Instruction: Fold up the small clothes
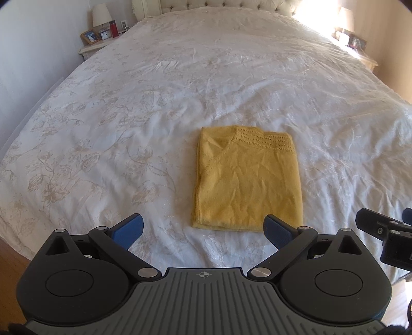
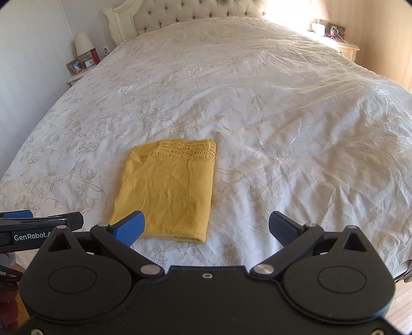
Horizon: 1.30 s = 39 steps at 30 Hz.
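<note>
Here the yellow knitted garment with an openwork lace band (image 1: 247, 180) lies as a flat, roughly rectangular packet on the white floral-embroidered bedspread (image 1: 128, 123), ahead of both tools and touched by neither. The left gripper (image 1: 203, 232) has its blue-padded fingers (image 1: 128, 229) spread wide and empty; in its view the near hem of the packet sits just beyond the gap between the fingertips, closer to the right-hand finger. The right gripper (image 2: 207, 228) is likewise splayed and holds nothing; in its view the garment (image 2: 167, 190) lies ahead of and partly behind its left-hand finger (image 2: 131, 226), with bare bedspread (image 2: 283, 154) ahead of the other finger. Judged from this arrangement, the fold appears complete or nearly so, and the step in hand is a pause with both tools drawn clear of the cloth. If a further halving is wanted, the next move would call for each gripper to close on one near corner and carry the near hem away toward the lace band; otherwise the packet needs only to be left or set aside. The long axis of the packet runs away from the fingers, toward the tufted cream headboard (image 2: 195, 15), with the lace band at the far end and the plain folded edge nearest the fingertips. The packet tilts slightly off that line in the right wrist view.
</note>
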Available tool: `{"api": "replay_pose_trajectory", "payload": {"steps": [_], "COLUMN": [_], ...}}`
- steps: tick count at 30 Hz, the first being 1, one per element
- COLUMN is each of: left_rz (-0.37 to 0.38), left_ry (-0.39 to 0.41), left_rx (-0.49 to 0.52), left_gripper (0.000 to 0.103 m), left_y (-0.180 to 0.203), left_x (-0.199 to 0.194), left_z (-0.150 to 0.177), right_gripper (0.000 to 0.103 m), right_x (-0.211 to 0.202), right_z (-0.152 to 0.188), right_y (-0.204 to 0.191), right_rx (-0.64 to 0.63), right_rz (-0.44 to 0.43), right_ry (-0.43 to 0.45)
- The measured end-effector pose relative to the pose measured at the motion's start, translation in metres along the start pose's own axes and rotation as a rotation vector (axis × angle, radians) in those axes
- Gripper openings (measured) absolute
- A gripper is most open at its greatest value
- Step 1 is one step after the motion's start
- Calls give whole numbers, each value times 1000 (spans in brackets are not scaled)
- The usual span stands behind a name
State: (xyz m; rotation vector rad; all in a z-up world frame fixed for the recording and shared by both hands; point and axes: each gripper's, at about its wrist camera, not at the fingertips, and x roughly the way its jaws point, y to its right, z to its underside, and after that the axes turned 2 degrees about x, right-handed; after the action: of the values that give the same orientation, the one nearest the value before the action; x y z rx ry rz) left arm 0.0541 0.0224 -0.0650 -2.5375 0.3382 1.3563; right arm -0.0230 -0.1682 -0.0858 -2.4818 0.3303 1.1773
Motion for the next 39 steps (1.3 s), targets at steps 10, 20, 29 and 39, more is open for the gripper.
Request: {"api": "replay_pose_trajectory", "payload": {"steps": [10, 20, 29, 39], "left_rz": [16, 16, 15, 17], "left_ry": [-6, -17, -19, -17], "left_rx": [6, 6, 0, -1], "left_gripper": [101, 101, 101, 101], "left_y": [-6, -10, -13, -15], "left_x": [-4, -3, -2, -3], "left_z": [4, 8, 9, 9], "right_gripper": [102, 102, 102, 102], "right_x": [-5, -5, -6, -7], "right_z": [4, 8, 8, 9], "right_y": [-2, -11, -15, -16], "right_rx": [23, 23, 25, 30], "right_rz": [-11, -22, -29, -35], "right_ry": [5, 3, 4, 3]}}
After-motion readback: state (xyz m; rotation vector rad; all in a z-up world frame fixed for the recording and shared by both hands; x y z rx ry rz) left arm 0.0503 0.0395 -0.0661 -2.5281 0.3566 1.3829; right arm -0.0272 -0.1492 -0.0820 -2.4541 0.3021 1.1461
